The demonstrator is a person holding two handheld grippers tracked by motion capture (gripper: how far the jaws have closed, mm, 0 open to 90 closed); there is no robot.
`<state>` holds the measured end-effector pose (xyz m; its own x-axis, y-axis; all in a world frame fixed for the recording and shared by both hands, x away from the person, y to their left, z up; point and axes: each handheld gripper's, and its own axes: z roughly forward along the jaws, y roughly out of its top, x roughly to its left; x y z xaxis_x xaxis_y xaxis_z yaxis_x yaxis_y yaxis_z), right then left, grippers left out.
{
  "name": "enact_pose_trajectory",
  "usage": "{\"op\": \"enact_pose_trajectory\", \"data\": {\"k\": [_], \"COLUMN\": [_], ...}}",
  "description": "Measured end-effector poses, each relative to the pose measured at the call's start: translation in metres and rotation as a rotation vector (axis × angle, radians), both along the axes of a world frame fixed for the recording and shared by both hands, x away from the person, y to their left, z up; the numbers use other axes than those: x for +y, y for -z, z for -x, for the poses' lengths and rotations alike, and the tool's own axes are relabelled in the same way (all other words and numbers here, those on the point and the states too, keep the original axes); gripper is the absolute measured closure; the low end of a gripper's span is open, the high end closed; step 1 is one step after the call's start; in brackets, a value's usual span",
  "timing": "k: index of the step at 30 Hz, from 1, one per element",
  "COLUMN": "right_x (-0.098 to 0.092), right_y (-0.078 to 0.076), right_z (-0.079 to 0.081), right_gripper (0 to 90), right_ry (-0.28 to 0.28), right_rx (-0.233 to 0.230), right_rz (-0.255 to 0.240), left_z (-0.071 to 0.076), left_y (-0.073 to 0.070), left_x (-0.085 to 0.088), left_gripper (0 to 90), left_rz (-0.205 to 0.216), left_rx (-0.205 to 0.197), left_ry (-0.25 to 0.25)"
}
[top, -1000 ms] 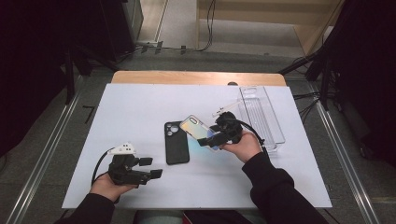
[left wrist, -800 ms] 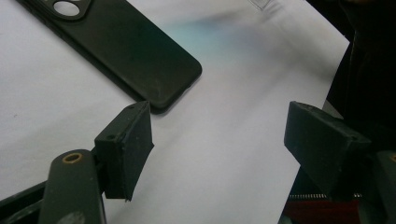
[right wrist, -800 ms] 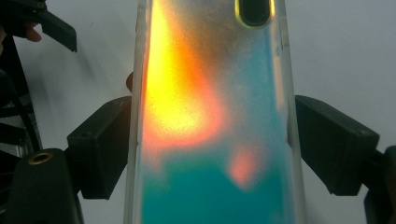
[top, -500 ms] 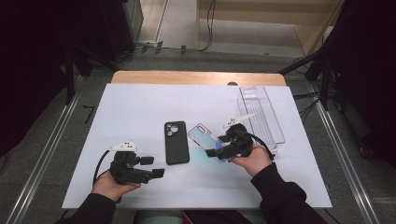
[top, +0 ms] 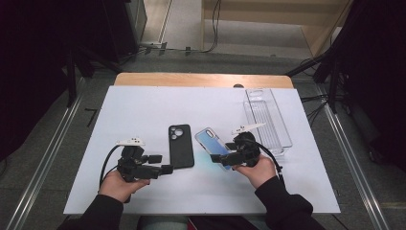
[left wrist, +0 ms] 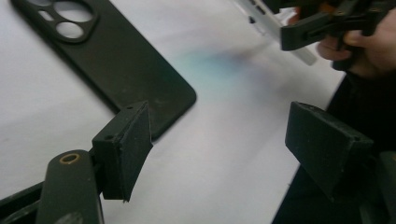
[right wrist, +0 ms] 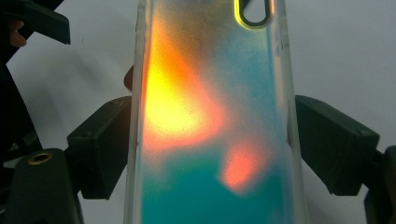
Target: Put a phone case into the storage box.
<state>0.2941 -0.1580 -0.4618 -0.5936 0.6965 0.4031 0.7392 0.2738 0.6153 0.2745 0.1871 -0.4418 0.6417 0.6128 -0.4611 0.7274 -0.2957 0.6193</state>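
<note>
In the right gripper view, the iridescent phone case (right wrist: pixel 212 116) is running off the top and bottom edges, so both its ends are cut off. In the left gripper view, the black phone case (left wrist: pixel 116 60) is getting cropped at the top-left edge, its near corner lying hidden behind the left pad (left wrist: pixel 128 144).

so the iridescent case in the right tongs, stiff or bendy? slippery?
Iridescent case looks thin with clear, glossy rims, so probably light, a bit flexible and slick. The right tongs pinch it by its long edges; it may bow or slip if squeezed harder.
</note>
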Motion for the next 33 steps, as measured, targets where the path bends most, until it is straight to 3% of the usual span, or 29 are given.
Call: {"op": "enact_pose_trajectory", "data": {"k": [4,9,18,33], "right_x": [0.004,0.010,0.017,0.027], "right_y": [0.002,0.003,0.005,0.012], "right_z": [0.002,0.003,0.007,0.009], "right_gripper": [15.1,15.1,15.1,15.1], "right_ry": [0.022,0.057,0.089,0.132], "right_rx": [-0.006,0.001,-0.020,-0.026], "right_rz": [-0.008,-0.034,-0.053,-0.085], "left_z": [-0.005,-0.011,-0.020,-0.035], "left_y": [-0.001,-0.005,-0.014,-0.022], "left_x": [-0.005,-0.011,-0.022,-0.047], "left_gripper": [25.6,25.5,25.4,25.7], "left_rz": [-0.021,-0.013,0.003,-0.020], "left_rx": [0.018,0.010,0.010,0.028], "left_ry": [-0.025,-0.050,-0.068,-0.091]}}
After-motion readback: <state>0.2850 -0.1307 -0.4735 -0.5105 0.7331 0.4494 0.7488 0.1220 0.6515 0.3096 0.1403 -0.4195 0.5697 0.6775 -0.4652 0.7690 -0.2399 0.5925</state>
